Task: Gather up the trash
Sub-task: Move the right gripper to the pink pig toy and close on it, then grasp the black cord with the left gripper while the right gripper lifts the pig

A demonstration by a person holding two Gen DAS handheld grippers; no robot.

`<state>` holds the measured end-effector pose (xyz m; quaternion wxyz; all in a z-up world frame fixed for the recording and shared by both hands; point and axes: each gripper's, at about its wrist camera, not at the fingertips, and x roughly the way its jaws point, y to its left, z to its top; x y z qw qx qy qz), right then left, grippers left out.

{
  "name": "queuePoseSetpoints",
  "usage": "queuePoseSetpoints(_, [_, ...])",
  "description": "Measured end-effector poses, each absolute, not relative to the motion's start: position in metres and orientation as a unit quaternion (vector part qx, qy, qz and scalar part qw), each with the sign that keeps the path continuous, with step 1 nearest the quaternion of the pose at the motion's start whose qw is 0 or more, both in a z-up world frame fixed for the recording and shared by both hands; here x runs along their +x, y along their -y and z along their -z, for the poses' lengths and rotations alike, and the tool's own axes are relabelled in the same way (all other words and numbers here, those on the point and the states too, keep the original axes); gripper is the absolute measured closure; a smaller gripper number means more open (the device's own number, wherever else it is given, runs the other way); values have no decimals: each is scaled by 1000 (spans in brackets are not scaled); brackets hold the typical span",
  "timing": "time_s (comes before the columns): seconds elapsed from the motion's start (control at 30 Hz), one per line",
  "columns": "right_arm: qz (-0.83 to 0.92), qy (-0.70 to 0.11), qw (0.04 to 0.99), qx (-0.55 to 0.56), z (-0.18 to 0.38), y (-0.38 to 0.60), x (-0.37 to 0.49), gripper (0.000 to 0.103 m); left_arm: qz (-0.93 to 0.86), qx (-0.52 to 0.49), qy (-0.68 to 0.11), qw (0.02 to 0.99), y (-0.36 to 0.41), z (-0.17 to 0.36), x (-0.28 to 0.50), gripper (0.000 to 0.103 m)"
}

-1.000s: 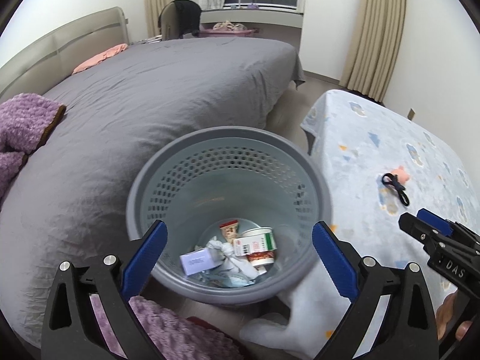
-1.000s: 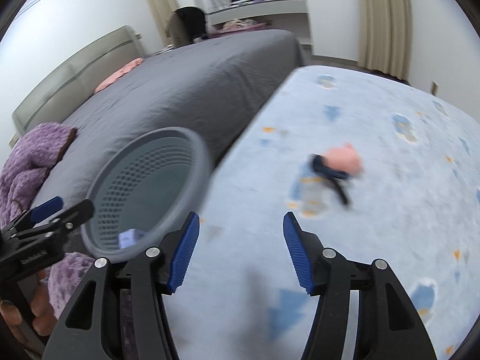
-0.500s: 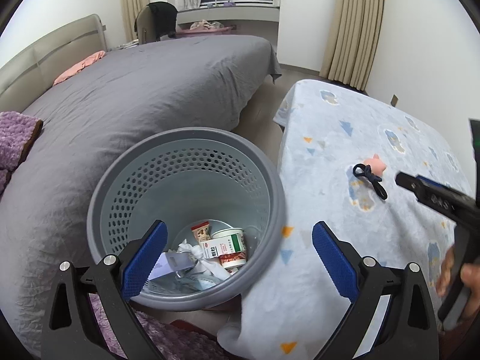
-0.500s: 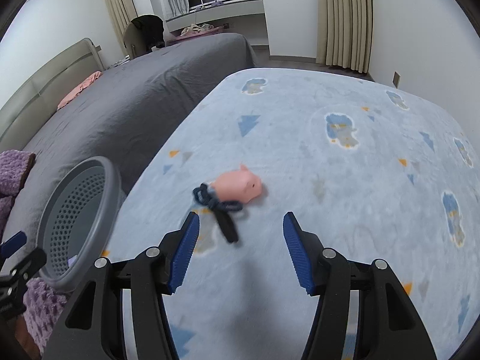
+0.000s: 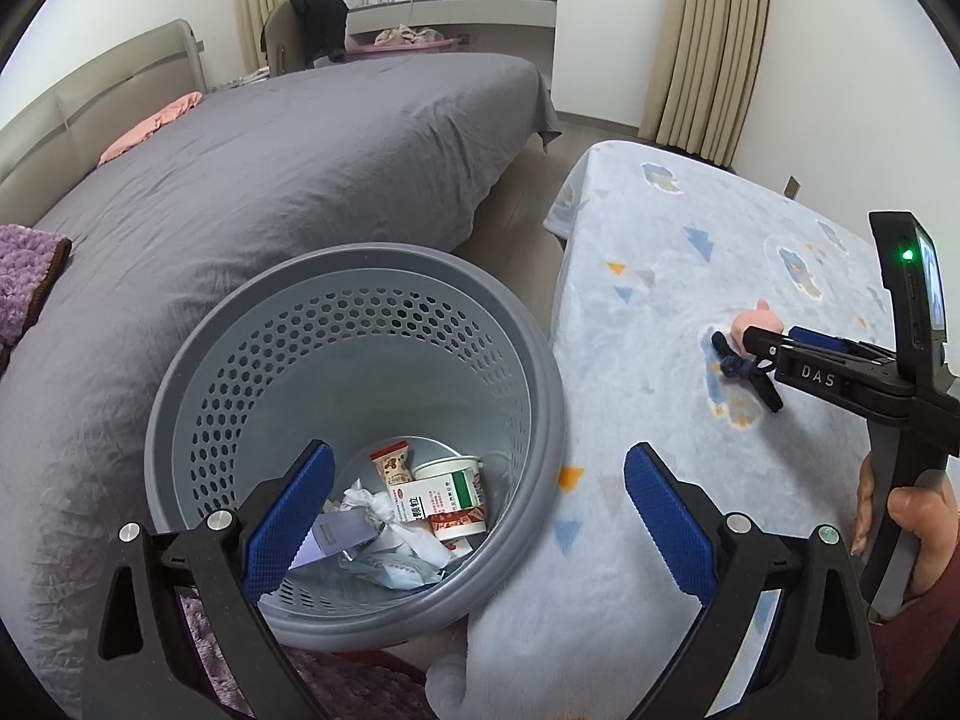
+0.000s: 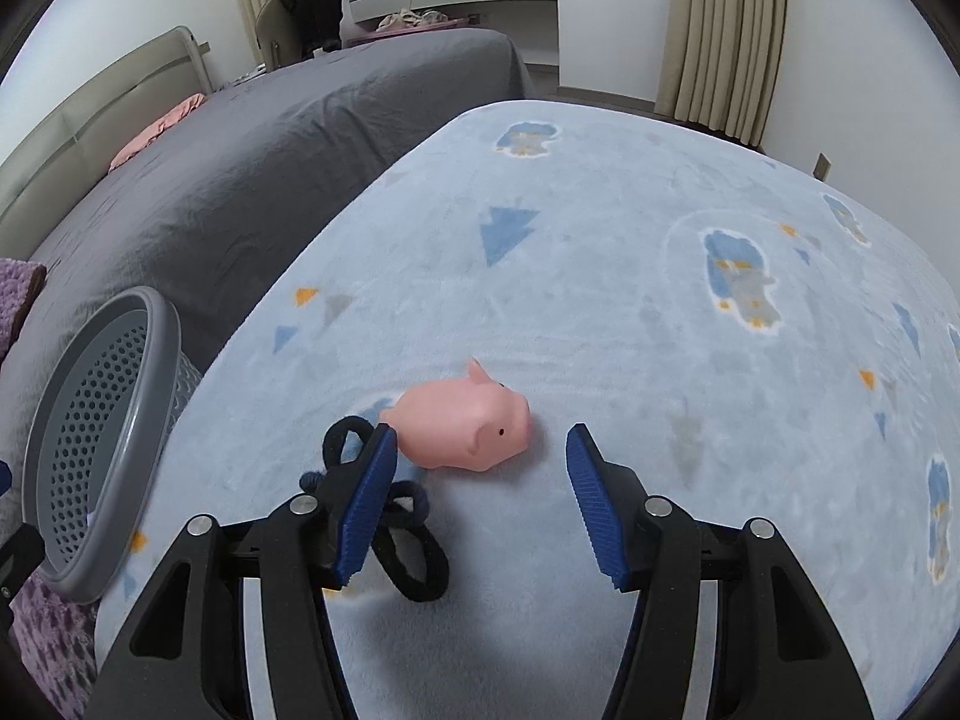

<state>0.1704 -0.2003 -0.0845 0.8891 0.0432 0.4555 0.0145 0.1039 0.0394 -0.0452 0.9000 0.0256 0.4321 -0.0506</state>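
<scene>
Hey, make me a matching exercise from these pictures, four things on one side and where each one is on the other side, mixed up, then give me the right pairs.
Things:
1. pink pig toy
2. white cup
3. purple blanket
4. black cord

Places:
A. lying on the grey bed
B. among the trash at the bottom of the grey basket
C. partly hidden behind the right gripper's left finger
D. on the light blue blanket, just ahead of the open right gripper

Pairs: 1-D, 2-B, 3-A, 4-C
</scene>
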Motion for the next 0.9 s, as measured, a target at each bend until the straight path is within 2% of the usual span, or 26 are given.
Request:
queuePoseSetpoints(0.3, [-33, -461, 886, 29, 91, 187, 185, 47, 55, 29, -436, 898, -34, 48, 107, 8])
queuePoseSetpoints(0.37, [-37, -457, 888, 27, 90, 186, 185, 53, 55, 30, -436, 898, -33, 48, 107, 8])
queuePoseSetpoints(0.43, [-42, -452, 890, 28, 88, 186, 182, 53, 55, 30, -437, 897, -32, 48, 107, 8])
queuePoseSetpoints(0.9, [10, -430, 897, 98, 69, 246, 103, 53, 108, 39, -442, 890, 24, 50, 114, 8])
